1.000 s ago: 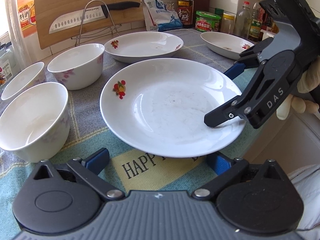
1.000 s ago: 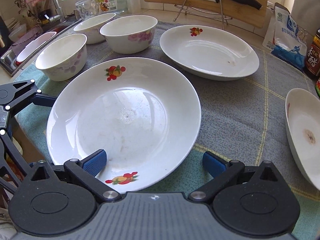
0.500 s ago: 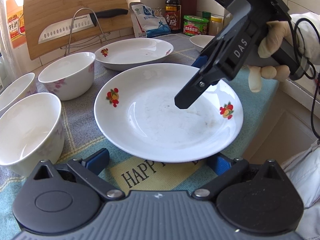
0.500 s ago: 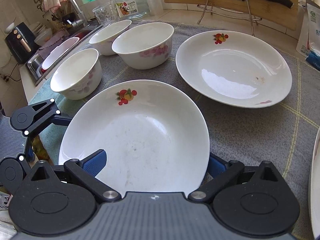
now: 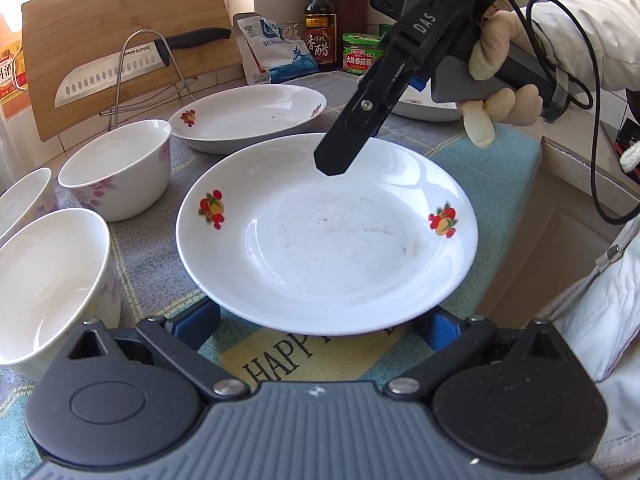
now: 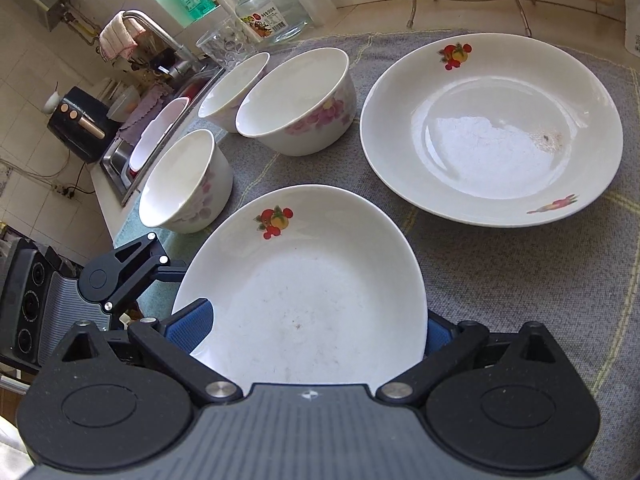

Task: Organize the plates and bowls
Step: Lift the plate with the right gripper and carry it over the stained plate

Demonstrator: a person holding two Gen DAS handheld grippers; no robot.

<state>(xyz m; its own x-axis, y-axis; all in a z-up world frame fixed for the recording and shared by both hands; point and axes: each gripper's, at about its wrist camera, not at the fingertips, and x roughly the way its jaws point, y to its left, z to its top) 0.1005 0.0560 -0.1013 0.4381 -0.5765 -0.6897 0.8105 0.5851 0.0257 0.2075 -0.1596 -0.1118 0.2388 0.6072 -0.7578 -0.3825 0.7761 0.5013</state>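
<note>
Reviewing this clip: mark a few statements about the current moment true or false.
1. Three bowls stand on the cloth. True.
2. The near plate is stacked on the far plate. False: they lie apart on the cloth.
3. The left gripper and right gripper are both shut. False: both stand open.
4. The knife rests against the cutting board. True.

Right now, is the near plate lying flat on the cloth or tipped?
Tipped: the near plate is raised off the cloth on the side near the right gripper.
</note>
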